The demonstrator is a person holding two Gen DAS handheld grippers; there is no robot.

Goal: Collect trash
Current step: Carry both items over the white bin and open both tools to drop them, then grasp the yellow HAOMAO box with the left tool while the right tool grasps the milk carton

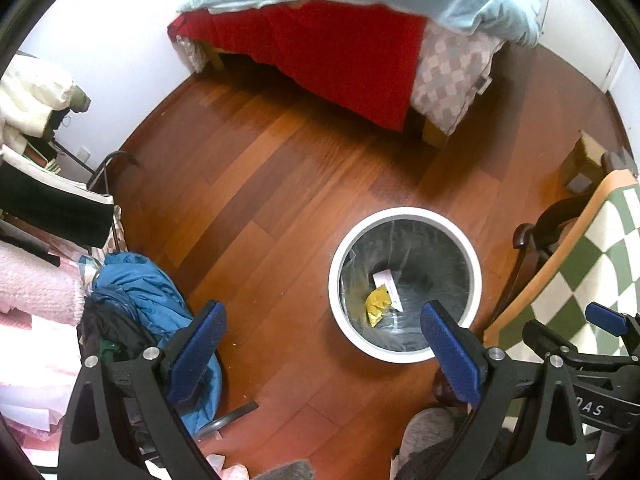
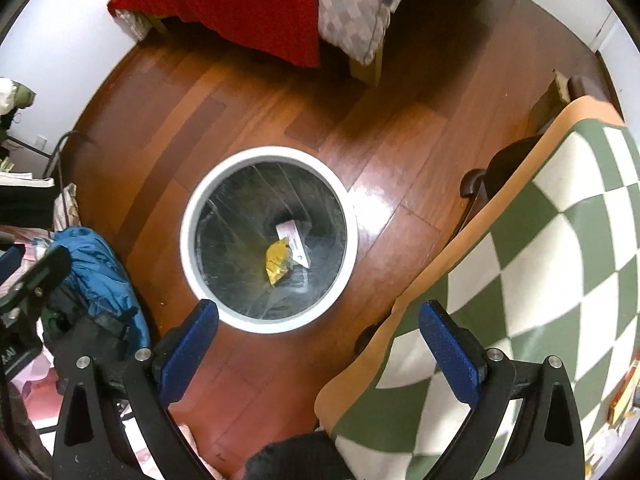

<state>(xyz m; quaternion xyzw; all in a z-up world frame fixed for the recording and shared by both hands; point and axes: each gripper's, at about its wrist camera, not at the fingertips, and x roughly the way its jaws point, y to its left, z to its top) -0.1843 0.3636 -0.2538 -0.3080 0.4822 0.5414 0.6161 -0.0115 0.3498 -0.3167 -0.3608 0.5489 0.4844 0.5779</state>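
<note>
A round bin with a white rim (image 1: 404, 213) (image 2: 268, 153) stands on the wooden floor, lined with a clear bag. At its bottom lie a crumpled yellow wrapper (image 1: 378, 306) (image 2: 278, 262) and a white paper slip (image 1: 386, 280) (image 2: 292, 236). My left gripper (image 1: 322, 307) hangs above the floor just left of the bin, open, with nothing between its blue pads. My right gripper (image 2: 319, 306) points straight down over the bin's near rim, open wide and holding nothing.
A bed with a red sheet (image 1: 320, 52) and pale blue cover fills the far side. A blue jacket pile (image 1: 136, 288) and a clothes rack crowd the left. On the right are a green-and-white checkered cloth (image 2: 540, 240), a dark wooden chair (image 1: 548, 224) and a cardboard box (image 1: 584, 156).
</note>
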